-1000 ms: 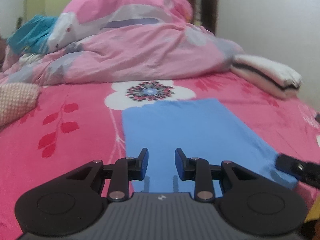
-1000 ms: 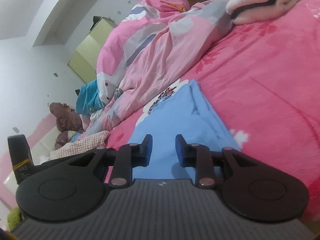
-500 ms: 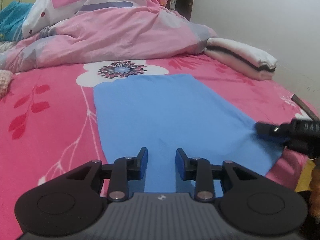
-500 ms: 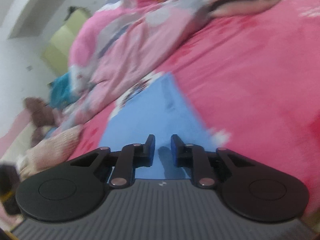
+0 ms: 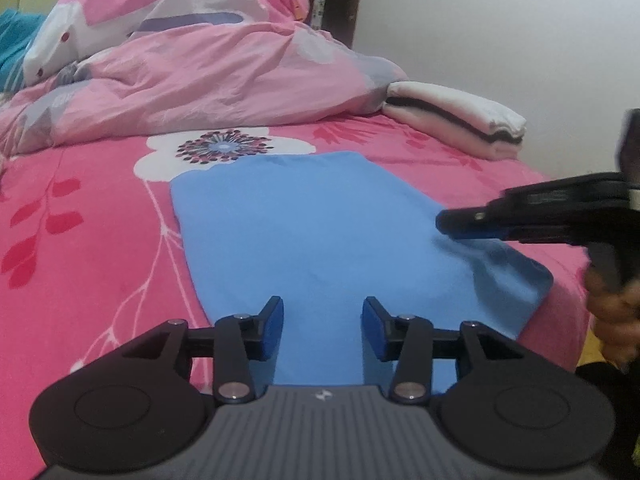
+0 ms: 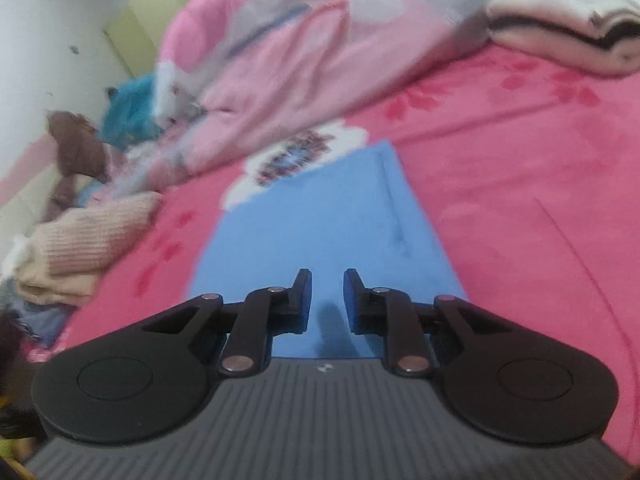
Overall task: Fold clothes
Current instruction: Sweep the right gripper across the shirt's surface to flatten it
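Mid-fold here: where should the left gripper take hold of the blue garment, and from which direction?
Probably the near hem of the blue garment, on its left corner, approached low from the bed's near edge. It lies flat on the pink bedsheet with that edge right below the open left gripper, mirroring the right gripper at the other near corner.

The folded garment (image 5: 320, 236) lies flat on the bed (image 5: 80, 280) between the heaped quilt (image 5: 192, 80) behind it and both grippers in front, with a stack of folded clothes (image 5: 456, 124) behind to its right.
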`<action>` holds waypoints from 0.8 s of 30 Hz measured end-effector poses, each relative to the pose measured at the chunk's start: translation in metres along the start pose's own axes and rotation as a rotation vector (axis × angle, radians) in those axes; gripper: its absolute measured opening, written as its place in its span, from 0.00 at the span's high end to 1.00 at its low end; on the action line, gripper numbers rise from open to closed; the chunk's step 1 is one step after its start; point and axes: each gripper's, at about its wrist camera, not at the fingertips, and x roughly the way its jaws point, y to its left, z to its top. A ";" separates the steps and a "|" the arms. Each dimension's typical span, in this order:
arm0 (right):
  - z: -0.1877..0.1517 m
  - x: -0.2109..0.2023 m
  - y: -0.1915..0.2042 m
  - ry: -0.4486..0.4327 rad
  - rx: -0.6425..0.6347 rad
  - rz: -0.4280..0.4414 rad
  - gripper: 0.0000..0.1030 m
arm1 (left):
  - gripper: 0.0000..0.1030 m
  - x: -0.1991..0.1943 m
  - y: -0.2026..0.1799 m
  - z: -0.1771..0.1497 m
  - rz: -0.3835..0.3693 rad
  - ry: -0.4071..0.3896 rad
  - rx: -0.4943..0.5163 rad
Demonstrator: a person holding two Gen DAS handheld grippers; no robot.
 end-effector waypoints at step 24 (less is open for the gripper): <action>0.066 0.124 0.029 0.210 -0.082 -0.072 0.94 | 0.53 0.015 0.019 -0.003 -0.060 -0.065 -0.046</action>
